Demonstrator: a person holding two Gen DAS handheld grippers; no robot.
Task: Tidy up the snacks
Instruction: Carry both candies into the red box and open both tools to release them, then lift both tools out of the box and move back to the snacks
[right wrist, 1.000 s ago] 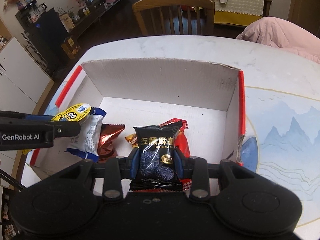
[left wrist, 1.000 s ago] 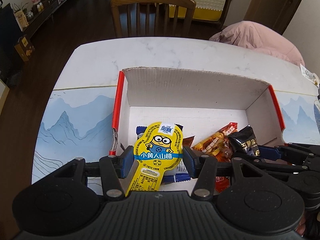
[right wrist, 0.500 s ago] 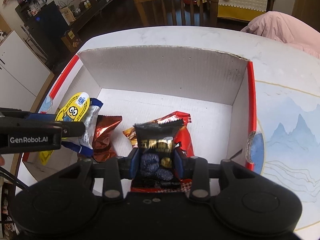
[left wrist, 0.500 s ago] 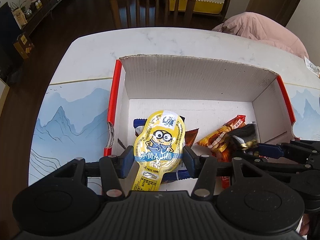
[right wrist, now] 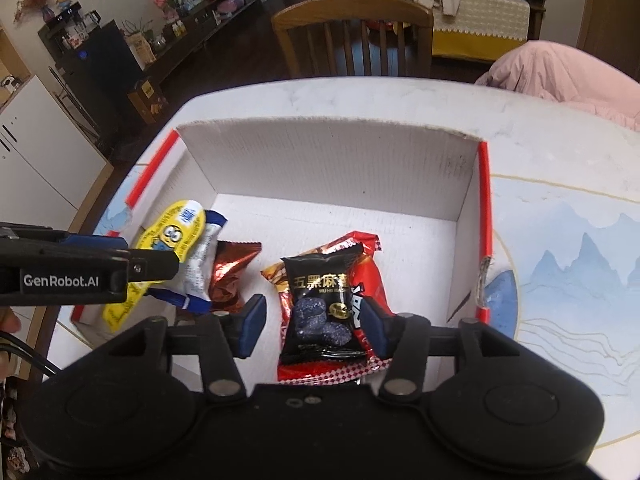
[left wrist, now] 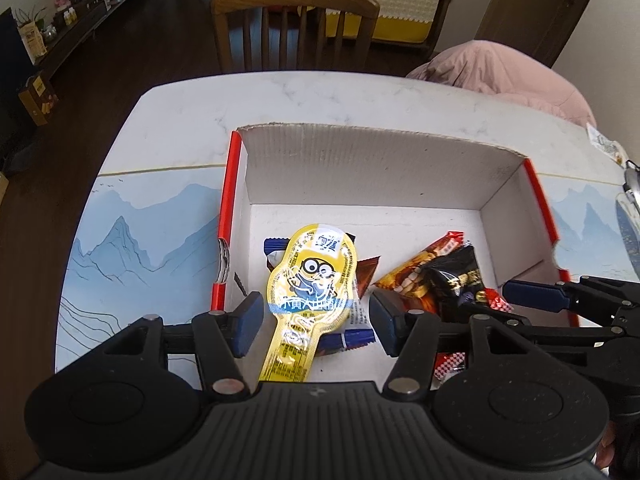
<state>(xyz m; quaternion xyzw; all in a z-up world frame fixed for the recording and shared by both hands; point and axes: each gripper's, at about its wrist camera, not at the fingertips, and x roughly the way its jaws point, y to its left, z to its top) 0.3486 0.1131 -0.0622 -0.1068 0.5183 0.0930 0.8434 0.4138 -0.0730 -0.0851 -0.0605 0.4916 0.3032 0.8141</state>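
A white cardboard box with red edges (left wrist: 360,168) (right wrist: 332,160) stands on the table. Inside, a yellow Minions snack pack (left wrist: 312,280) (right wrist: 172,232) lies on a blue-white packet (left wrist: 352,336) (right wrist: 200,268) and a brown wrapper (right wrist: 228,272). My left gripper (left wrist: 314,320) is open, its fingers apart on both sides of the yellow pack. A black sesame-snack packet (right wrist: 322,304) (left wrist: 456,276) rests on a red packet (right wrist: 364,276) and an orange wrapper (left wrist: 404,280). My right gripper (right wrist: 310,328) is open around the black packet.
The table (left wrist: 132,240) has a blue mountain print and a marble far part. A wooden chair (left wrist: 294,28) stands behind it. A pink garment (left wrist: 500,72) lies at the far right. A small packet (left wrist: 604,146) sits at the right table edge.
Both grippers opened and let go: the yellow pack and the black packet now lie in the box. Both grippers drew back a little.
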